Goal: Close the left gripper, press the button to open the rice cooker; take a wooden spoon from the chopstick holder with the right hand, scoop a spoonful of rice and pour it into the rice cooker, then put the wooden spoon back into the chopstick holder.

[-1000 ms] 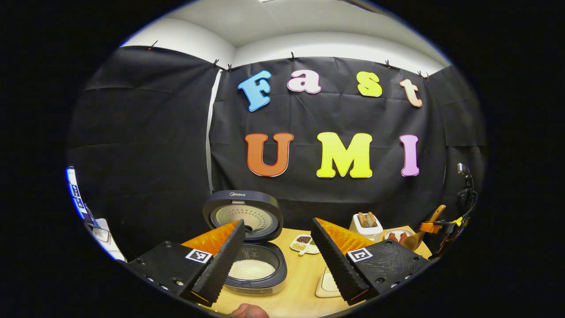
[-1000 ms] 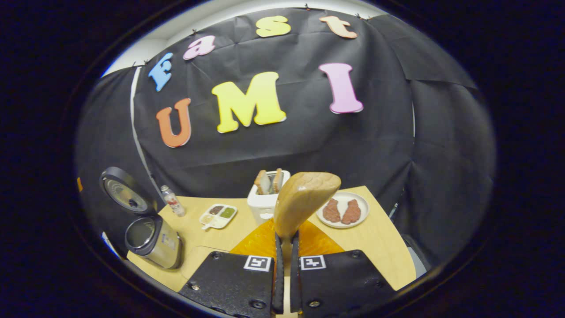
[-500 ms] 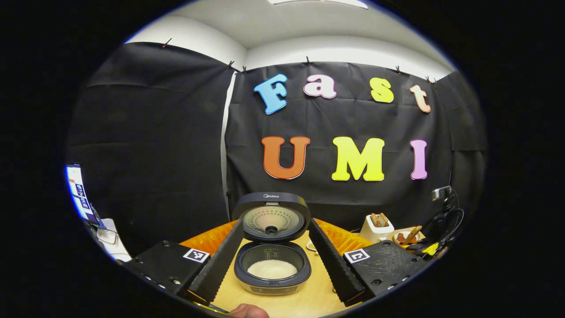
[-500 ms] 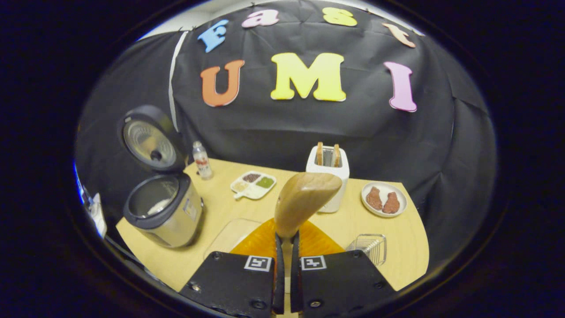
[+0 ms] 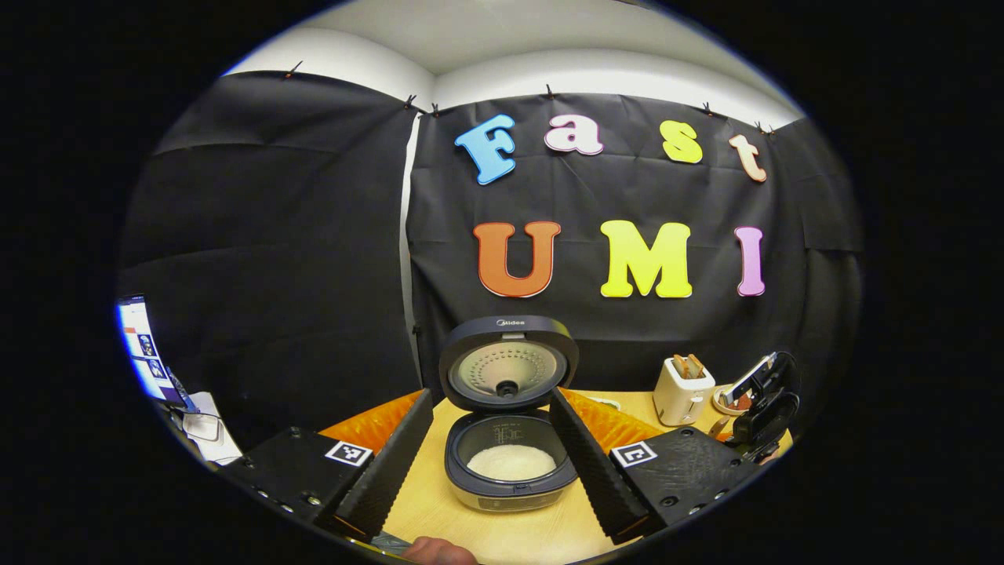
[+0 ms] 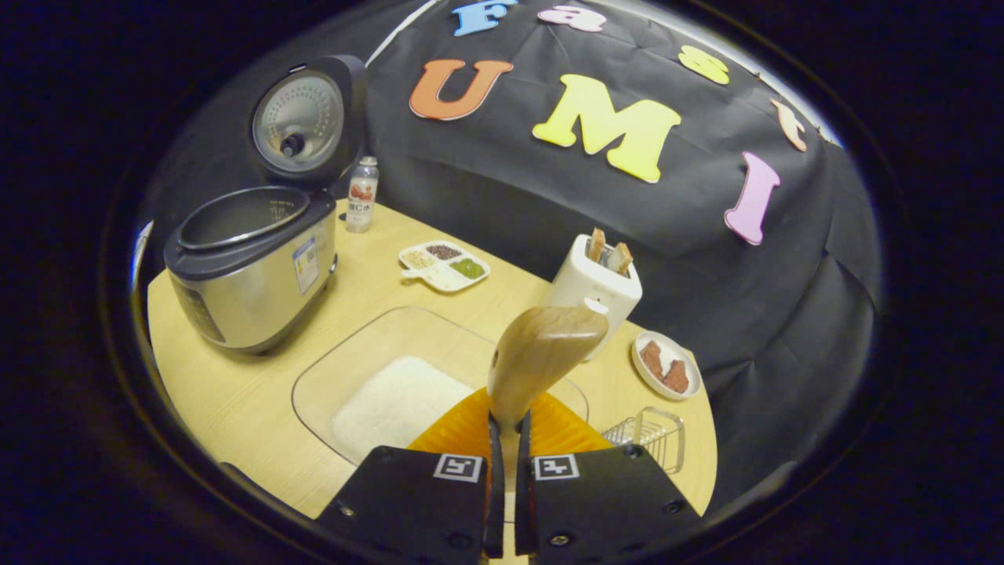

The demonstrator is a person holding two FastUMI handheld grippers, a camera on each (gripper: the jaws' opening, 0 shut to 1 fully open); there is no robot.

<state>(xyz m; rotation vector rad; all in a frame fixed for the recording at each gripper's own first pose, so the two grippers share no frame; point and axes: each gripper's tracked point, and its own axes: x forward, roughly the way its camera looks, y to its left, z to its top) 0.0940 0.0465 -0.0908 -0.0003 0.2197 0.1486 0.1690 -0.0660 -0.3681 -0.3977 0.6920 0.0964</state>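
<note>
right gripper (image 6: pixel 502 459): we see the fingers pressed together on the neck of the wooden spoon (image 6: pixel 545 353), bowl end sticking up and forward, tilted a little right.
left gripper (image 5: pixel 490 455): fingers spread wide, nothing between them; it looks straight at the rice cooker (image 5: pixel 510 471), not touching it.
rice cooker: lid (image 6: pixel 302 122) stands fully up, so we judge the button step done; white rice already sits in the inner pot in the left gripper view. It stands at the table's (image 6: pixel 235 400) left end in the right gripper view.
rice tray (image 6: pixel 392 396): clear shallow dish with a white heap of rice, just ahead and left of the spoon, between cooker and toaster (image 6: pixel 594 286).
spoon handling: we judge it light, stiff, smooth wood; a bit slippery, could swivel in the pinch once loaded. Grip low on the stem looks fine; keep the bowl level.
rice handling: loose dry grains, spill easily; tray looks thin and light, may slide if we push hard.
step: we judge scooping is next, spoon bowl looks empty.
chopstick holder: we can't pick it out for sure; a wire rack (image 6: pixel 651 431) sits near the right edge.
</note>
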